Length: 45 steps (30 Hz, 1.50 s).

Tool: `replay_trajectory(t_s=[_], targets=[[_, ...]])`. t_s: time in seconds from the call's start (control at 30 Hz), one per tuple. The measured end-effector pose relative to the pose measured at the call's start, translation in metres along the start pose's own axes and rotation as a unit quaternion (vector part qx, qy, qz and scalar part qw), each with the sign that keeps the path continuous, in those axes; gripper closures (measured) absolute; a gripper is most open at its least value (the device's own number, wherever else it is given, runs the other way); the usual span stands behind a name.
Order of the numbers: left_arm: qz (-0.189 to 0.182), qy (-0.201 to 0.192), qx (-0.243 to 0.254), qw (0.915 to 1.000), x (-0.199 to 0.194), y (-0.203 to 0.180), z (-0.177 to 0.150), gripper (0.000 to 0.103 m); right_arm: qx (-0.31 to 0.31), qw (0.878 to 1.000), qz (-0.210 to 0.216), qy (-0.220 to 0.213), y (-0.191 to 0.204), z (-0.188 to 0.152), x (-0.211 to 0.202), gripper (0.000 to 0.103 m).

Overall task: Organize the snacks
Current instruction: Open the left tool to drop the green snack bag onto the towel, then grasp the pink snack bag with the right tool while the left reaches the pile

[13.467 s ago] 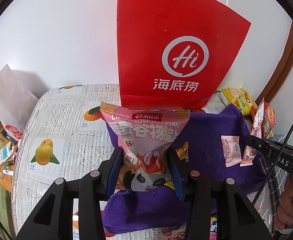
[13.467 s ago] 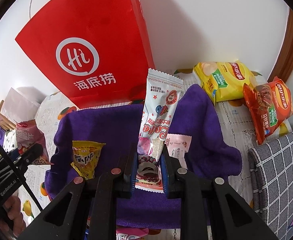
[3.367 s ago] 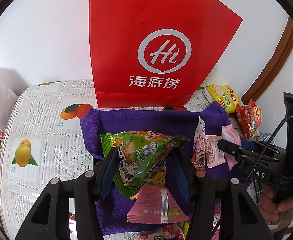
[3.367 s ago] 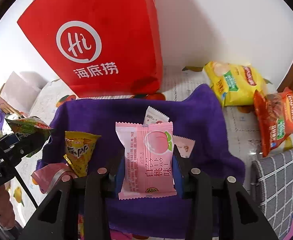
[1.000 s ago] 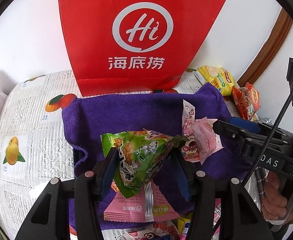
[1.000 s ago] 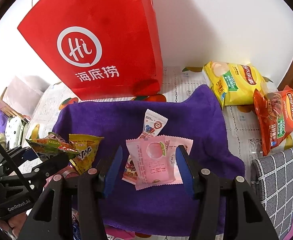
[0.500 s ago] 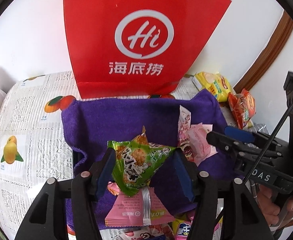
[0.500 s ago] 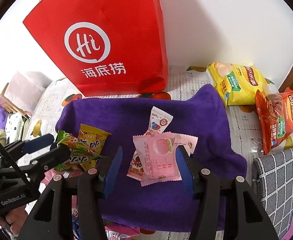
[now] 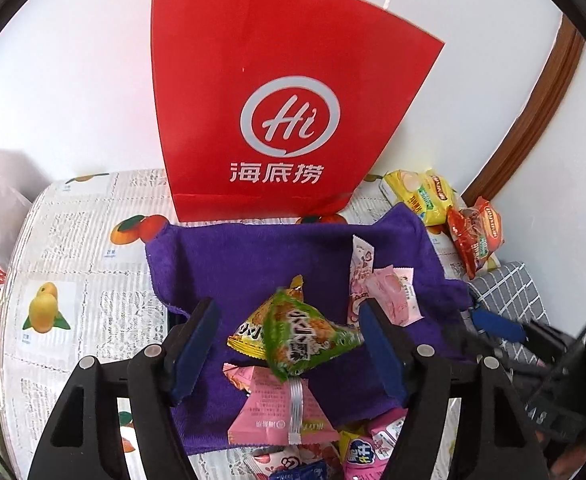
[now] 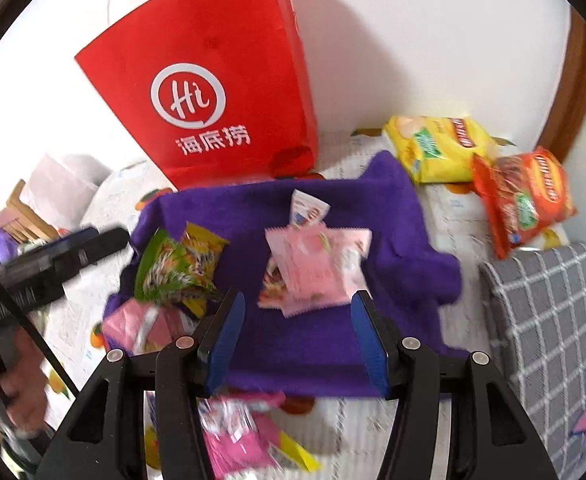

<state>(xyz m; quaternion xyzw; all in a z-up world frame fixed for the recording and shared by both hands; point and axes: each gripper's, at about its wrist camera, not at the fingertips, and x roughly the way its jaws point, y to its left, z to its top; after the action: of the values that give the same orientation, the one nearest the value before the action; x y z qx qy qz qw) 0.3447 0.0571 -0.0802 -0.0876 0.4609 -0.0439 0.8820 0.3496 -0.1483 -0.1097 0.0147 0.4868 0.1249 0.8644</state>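
Snacks all piled on the purple towel (image 9: 253,252) in front of the red paper bag (image 9: 277,92). Green packet (image 9: 305,340) lying loose on the towel, overlapping a yellow packet (image 9: 253,328), with a pink triangle packet (image 9: 281,412) just below at the towel's near edge. Left gripper (image 9: 289,344) with fingers spread wide either side of the green packet, not touching it. Right gripper (image 10: 297,344) also spread open, holding nothing, hovering over the towel's near side; pink peach packet (image 10: 313,268) lying flat ahead of it on top of a couple of other wrappers. Two chip bags, yellow (image 10: 437,148) and orange (image 10: 521,200), off the towel to its right, on the table (image 9: 85,248). More small packets (image 10: 233,436) past the towel's near edge, blurry.
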Motion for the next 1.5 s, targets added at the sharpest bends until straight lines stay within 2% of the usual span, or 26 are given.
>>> replay_trajectory(t_s=[0.1,0.27,0.53,0.6,0.77,0.87,0.97,1.07,1.13,1.17,1.37,1.4,1.5], targets=[[0.001,-0.008,-0.001,1.0000,-0.012,0.002,-0.001,0.032,0.001,1.000,-0.006,-0.006,-0.003,-0.015,-0.014,0.048],[0.012,-0.001,-0.017,0.9998,-0.026,0.010,-0.012,0.032,-0.001,1.000,-0.014,-0.020,-0.002,-0.038,-0.031,0.048],[0.035,-0.003,-0.011,0.9993,-0.055,0.017,-0.044,0.032,-0.005,0.999,0.041,0.014,0.021,-0.073,-0.023,0.047],[0.036,0.001,-0.015,0.9993,-0.056,0.019,-0.051,0.032,-0.013,0.999,0.043,0.023,0.029,-0.081,-0.016,0.041],[0.035,0.013,-0.014,0.9992,-0.055,0.024,-0.073,0.032,-0.044,0.998,0.025,0.036,0.047,-0.097,0.003,0.039],[0.037,0.021,-0.012,0.9990,-0.053,0.030,-0.085,0.032,-0.049,0.998,-0.001,0.046,0.053,-0.100,0.019,0.033],[0.038,0.026,-0.018,0.9988,-0.052,0.040,-0.093,0.032,-0.066,0.996,-0.014,0.060,0.057,-0.102,0.036,0.033],[0.034,0.030,-0.022,0.9987,-0.051,0.048,-0.100,0.032,-0.082,0.995,-0.025,0.054,0.060,-0.106,0.042,0.032],[0.030,0.034,-0.025,0.9986,-0.050,0.051,-0.107,0.032,-0.081,0.995,-0.020,0.046,0.059,-0.108,0.039,0.038],[0.029,0.037,-0.027,0.9986,-0.048,0.052,-0.109,0.032,-0.080,0.996,-0.015,0.043,0.059,-0.109,0.037,0.048],[0.013,0.058,-0.033,0.9977,-0.037,0.043,-0.128,0.032,-0.055,0.998,-0.009,0.028,0.044,-0.116,0.014,0.061],[0.009,0.062,-0.033,0.9975,-0.034,0.039,-0.132,0.032,-0.049,0.998,-0.009,0.023,0.039,-0.117,0.007,0.067],[0.002,0.069,-0.034,0.9971,-0.029,0.029,-0.139,0.033,-0.026,0.999,-0.007,0.018,0.022,-0.121,-0.008,0.067]])
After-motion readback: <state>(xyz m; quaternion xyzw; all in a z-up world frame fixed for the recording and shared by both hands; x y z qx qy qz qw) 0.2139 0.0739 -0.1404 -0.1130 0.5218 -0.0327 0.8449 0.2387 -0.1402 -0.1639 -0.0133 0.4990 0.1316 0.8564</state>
